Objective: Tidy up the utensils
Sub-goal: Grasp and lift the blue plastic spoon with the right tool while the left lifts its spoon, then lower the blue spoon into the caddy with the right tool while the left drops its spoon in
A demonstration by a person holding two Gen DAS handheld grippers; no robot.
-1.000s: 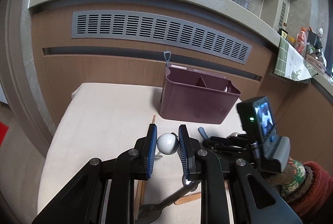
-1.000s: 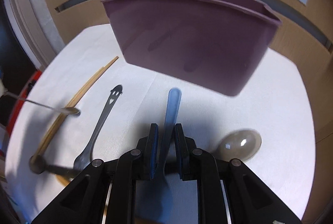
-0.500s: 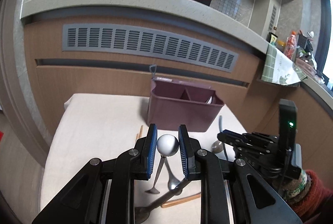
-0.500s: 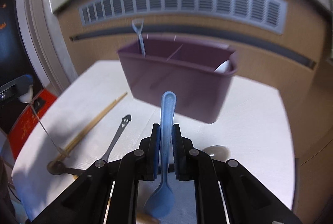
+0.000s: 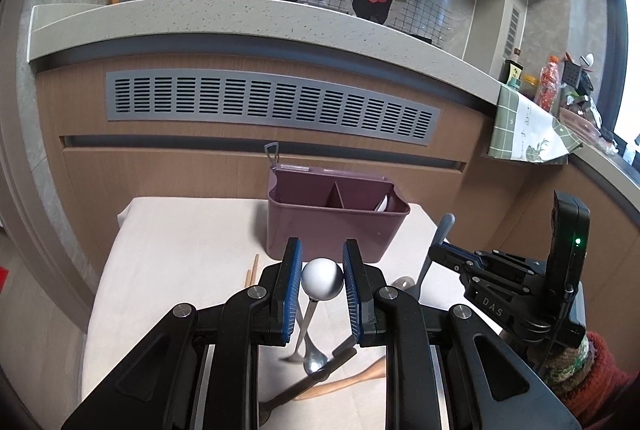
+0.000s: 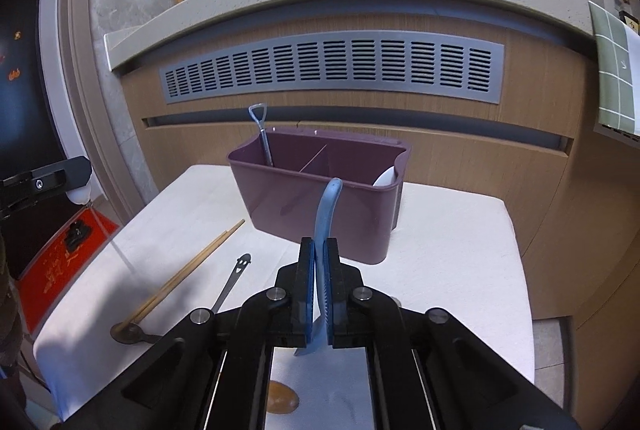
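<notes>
We carry two utensils at once. Our left gripper (image 5: 322, 280) has its jaws clenched on the ball end of a metal spoon (image 5: 322, 278), which dangles bowl-down. Our right gripper (image 6: 319, 284) pinches the blue spoon (image 6: 326, 216), handle upward, ready to drop in. The purple caddy (image 6: 320, 206) stands ahead on the tabletop (image 6: 452, 250), its middle compartments open.

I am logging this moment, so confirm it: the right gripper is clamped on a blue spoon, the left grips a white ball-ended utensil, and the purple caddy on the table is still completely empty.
Not quite. The purple caddy is not empty: the right wrist view shows a loop-handled utensil standing in its left compartment and something white at its right end. The rest holds: the right gripper clamps the blue spoon, and the left gripper grips the white ball-ended utensil.
</notes>
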